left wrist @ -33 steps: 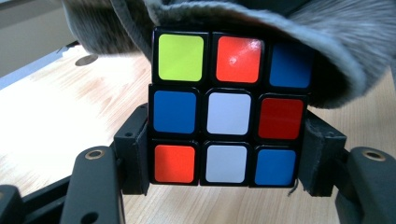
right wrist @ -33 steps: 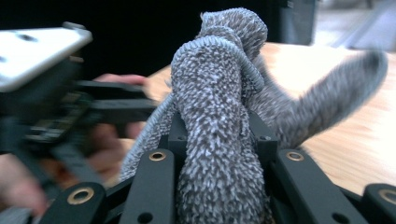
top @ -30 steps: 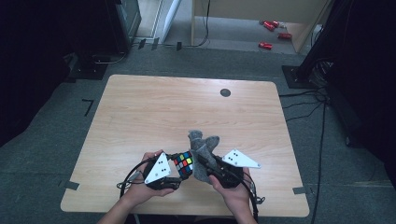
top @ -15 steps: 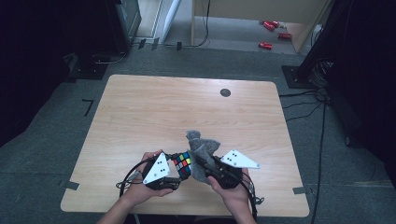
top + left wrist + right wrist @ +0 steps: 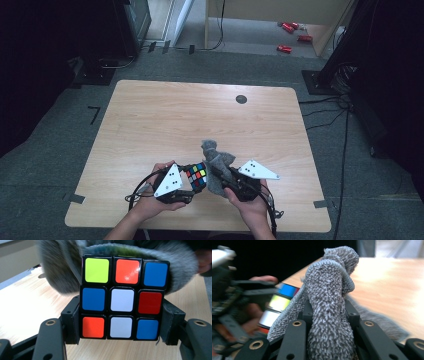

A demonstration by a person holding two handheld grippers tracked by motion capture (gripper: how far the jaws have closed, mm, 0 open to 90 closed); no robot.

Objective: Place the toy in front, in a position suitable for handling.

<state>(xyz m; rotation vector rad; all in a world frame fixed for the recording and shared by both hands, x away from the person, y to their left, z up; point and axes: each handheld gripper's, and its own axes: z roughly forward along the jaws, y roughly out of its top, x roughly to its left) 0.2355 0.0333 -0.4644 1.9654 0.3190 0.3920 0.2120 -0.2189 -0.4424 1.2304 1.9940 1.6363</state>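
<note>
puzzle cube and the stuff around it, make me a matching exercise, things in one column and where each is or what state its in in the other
Things:
1. puzzle cube
2. grey cloth
3. round black mark
4. red items

Places or states:
A. on the floor beyond the table
B. clamped in the left gripper, white centre square facing its camera
C. bunched up in the jaws of the right gripper
D. on the tabletop near the far edge

Pairs: 1-B, 2-C, 3-D, 4-A
</note>
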